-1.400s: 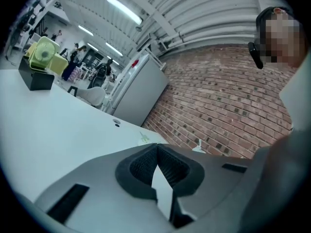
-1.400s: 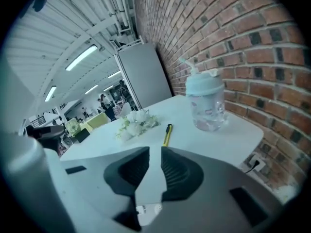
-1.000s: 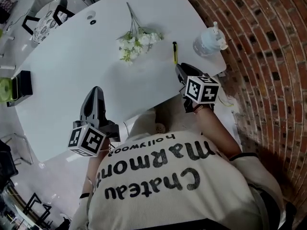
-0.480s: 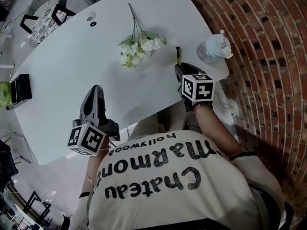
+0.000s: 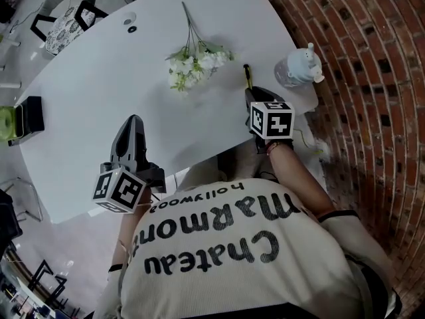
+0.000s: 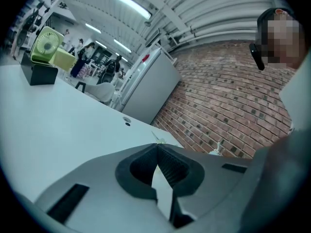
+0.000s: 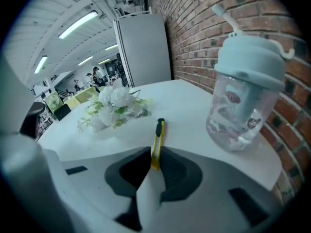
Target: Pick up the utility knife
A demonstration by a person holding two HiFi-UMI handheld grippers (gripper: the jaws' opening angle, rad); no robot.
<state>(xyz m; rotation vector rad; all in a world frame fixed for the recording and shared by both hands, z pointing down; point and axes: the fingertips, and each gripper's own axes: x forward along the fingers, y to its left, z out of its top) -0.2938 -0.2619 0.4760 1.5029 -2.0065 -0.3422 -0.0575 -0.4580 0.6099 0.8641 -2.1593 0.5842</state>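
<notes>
At the far left edge of the white table point(image 5: 99, 85) stood a green fan point(image 5: 6, 123) with a black box point(image 5: 30, 114) beside it, both well apart from the work. The left gripper point(image 5: 135, 121) hung over the table's near edge with its jaws pressed together and nothing between them, as the left gripper view showed point(image 6: 156, 148). Further right, towards the middle of the table, lay a sprig of white flowers point(image 5: 194, 62), stem pointing away from the person. Just right of the flowers lay the utility knife point(image 5: 248, 76), yellow with a black far end, flat on the tabletop and running straight away from the person. The right gripper point(image 5: 250, 93) sat at the knife's near end; in the right gripper view its jaws point(image 7: 155, 155) had clamped on that yellow end from both sides. Right again, near the table's corner, stood a clear bottle point(image 5: 299, 65) with a pale lid, beside the brick wall point(image 5: 372, 78).
</notes>
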